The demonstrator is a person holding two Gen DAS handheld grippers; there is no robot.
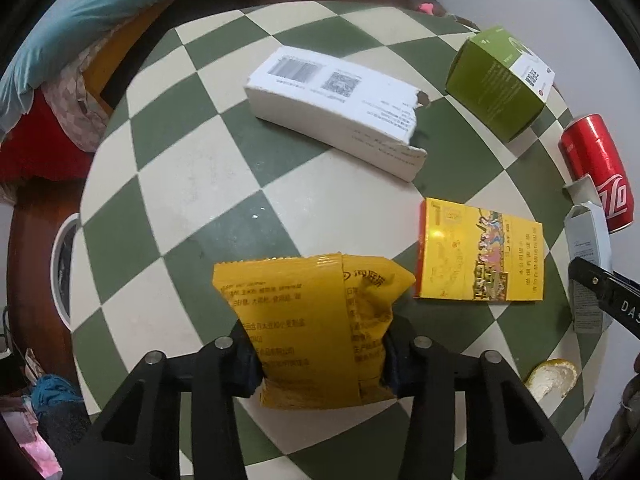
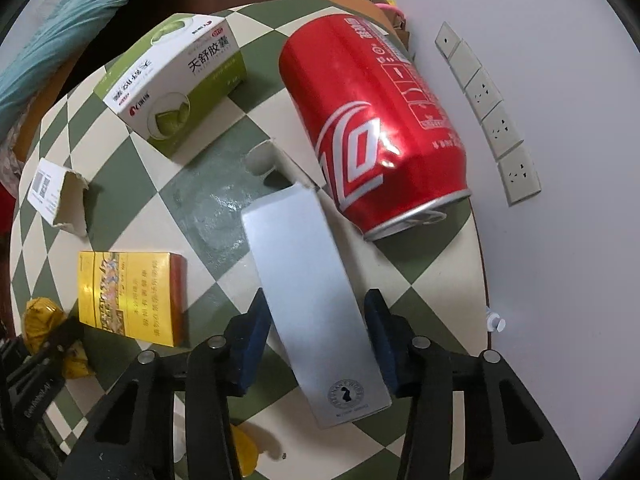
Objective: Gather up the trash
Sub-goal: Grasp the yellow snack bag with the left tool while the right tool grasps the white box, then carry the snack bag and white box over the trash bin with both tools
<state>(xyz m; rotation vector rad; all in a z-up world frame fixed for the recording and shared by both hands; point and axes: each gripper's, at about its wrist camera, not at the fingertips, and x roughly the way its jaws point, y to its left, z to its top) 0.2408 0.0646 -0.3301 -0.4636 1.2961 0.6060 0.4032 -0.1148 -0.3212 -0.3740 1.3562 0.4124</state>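
Left gripper (image 1: 320, 364): jaws clamped on yellow packet (image 1: 312, 328).
Right gripper (image 2: 316, 344): jaws apart, straddling silver carton (image 2: 308, 280); contact unclear.
Red can (image 2: 372, 120): beyond right jaws.

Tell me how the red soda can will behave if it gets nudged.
The red soda can lies on its side on the checkered table, so it will probably roll. Its tab end looks opened, so it is likely light and easily dented. Its glossy wall may slip.
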